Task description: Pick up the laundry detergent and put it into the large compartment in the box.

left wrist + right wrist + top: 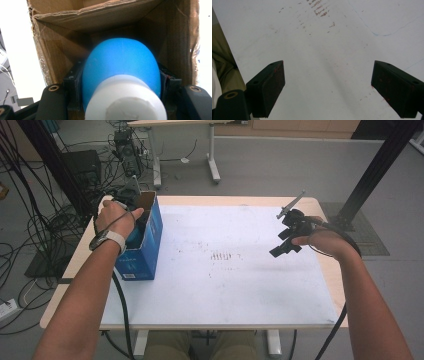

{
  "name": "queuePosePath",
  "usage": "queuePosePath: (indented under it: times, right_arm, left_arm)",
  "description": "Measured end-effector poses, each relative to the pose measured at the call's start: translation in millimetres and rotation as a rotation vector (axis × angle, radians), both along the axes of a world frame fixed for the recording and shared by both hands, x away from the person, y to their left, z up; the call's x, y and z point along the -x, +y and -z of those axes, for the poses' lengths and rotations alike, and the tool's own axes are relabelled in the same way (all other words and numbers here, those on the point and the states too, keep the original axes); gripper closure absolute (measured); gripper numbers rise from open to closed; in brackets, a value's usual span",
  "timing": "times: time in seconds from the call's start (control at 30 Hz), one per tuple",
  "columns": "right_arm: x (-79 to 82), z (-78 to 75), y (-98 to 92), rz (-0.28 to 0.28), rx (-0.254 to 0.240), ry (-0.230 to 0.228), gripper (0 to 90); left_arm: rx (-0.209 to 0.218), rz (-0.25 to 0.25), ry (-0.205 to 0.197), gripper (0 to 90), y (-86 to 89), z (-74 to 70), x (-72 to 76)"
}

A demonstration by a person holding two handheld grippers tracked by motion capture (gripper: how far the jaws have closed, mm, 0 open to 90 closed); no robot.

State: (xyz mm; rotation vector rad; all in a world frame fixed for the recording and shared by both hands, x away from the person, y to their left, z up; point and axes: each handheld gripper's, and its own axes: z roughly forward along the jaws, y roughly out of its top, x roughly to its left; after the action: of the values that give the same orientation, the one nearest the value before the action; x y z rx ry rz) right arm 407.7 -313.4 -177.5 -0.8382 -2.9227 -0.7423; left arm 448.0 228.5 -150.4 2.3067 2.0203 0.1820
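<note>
Bottle: blue bottle (121, 67) with white cap (125, 98), inside open cardboard box (145, 237) at counter's (225, 285) left edge.
Left gripper (121, 82): jaws clamped on bottle.
Right gripper (328, 87): jaws apart, over bare counter.

The high view looks forward and down from above the person's side onto the whole white-topped wooden table (240, 285), with the open blue cardboard box (145, 240) at left of frame. The left gripper view sits very close, facing into that box's brown interior (62, 57), against a blue bottle with a white cap (122, 65). The right gripper view looks down, near the same white tabletop (324, 50), sharing its reddish scuff marks (318, 6) with the high view's centre (222, 256).
</note>
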Motion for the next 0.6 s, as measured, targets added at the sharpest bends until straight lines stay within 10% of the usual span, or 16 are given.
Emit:
queuePosePath:
  times: [0.6]
  right_arm:
    - [1.2, -0.2, -2.0, 0.002, -0.001, -0.004, 12.0]
  left_arm:
    - [0.001, 0.0, -0.001, 37.2, 0.4, 0.1, 0.7]
